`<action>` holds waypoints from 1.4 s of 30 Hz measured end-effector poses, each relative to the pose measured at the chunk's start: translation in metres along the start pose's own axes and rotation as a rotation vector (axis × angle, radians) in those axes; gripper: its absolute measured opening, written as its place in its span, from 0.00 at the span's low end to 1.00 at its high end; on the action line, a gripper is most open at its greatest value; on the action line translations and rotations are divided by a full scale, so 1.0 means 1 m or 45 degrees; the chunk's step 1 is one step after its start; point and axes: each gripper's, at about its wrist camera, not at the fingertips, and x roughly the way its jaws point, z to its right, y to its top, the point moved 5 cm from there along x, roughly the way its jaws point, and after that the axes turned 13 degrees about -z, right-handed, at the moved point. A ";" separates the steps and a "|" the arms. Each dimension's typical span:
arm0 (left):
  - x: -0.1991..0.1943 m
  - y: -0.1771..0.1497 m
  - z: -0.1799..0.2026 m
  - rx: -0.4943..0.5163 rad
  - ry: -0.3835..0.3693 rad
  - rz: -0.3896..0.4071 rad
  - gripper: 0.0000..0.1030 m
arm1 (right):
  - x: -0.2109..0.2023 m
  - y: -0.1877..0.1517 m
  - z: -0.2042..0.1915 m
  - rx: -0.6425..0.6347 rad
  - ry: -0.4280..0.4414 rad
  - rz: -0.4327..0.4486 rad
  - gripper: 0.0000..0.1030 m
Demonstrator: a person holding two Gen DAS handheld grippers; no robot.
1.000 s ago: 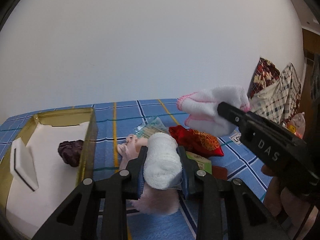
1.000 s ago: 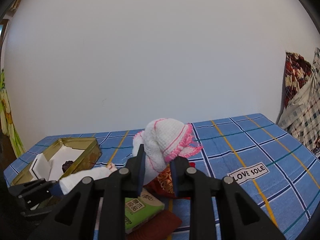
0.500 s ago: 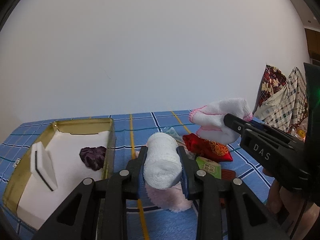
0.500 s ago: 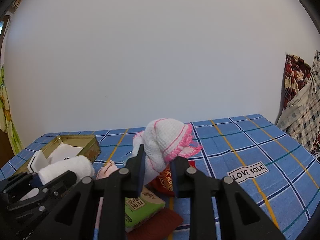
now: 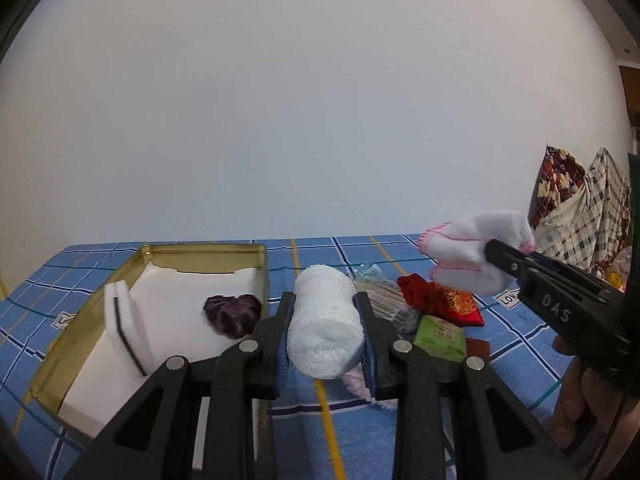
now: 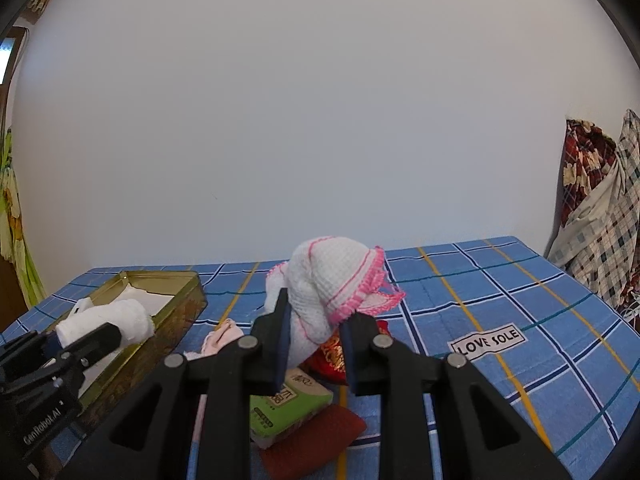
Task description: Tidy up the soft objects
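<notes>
The left gripper (image 5: 325, 320) pinches a rolled white towel (image 5: 324, 326) beside the gold tin (image 5: 208, 249) at lower left. The right gripper (image 6: 314, 330) clamps a pink-edged cloth (image 6: 332, 280). Next, the roll likely needs carrying over the tin and releasing.

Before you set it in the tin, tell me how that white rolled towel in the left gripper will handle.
The white rolled towel looks soft: it bulges past the left gripper pads, so it probably gives under pressure. Its cylinder shape suggests it may roll once released on the gold tin's flat white liner. It likely weighs little, and the roll could loosen, though no loose end shows.
</notes>
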 end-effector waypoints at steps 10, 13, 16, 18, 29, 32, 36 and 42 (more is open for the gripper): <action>-0.010 -0.003 -0.015 -0.030 0.020 0.038 0.30 | -0.006 -0.003 -0.002 -0.004 -0.014 0.012 0.21; -0.013 -0.004 -0.021 -0.043 0.026 0.046 0.30 | -0.009 -0.004 -0.005 -0.015 -0.030 0.021 0.21; -0.018 -0.006 -0.025 -0.043 0.036 0.059 0.30 | -0.011 -0.004 -0.008 -0.025 -0.046 0.031 0.21; -0.019 -0.006 -0.028 -0.051 0.036 0.063 0.30 | -0.012 -0.005 -0.010 -0.029 -0.052 0.036 0.21; -0.024 -0.008 -0.035 -0.054 0.039 0.081 0.30 | -0.021 -0.008 -0.016 -0.006 -0.073 0.067 0.21; -0.025 -0.009 -0.043 -0.071 0.049 0.079 0.30 | -0.020 -0.009 -0.020 0.004 -0.067 0.060 0.21; -0.028 -0.010 -0.055 -0.112 0.045 0.076 0.30 | -0.018 -0.009 -0.032 -0.021 -0.045 0.060 0.21; -0.029 -0.011 -0.064 -0.154 0.042 0.068 0.30 | -0.014 -0.009 -0.050 -0.057 -0.003 0.053 0.21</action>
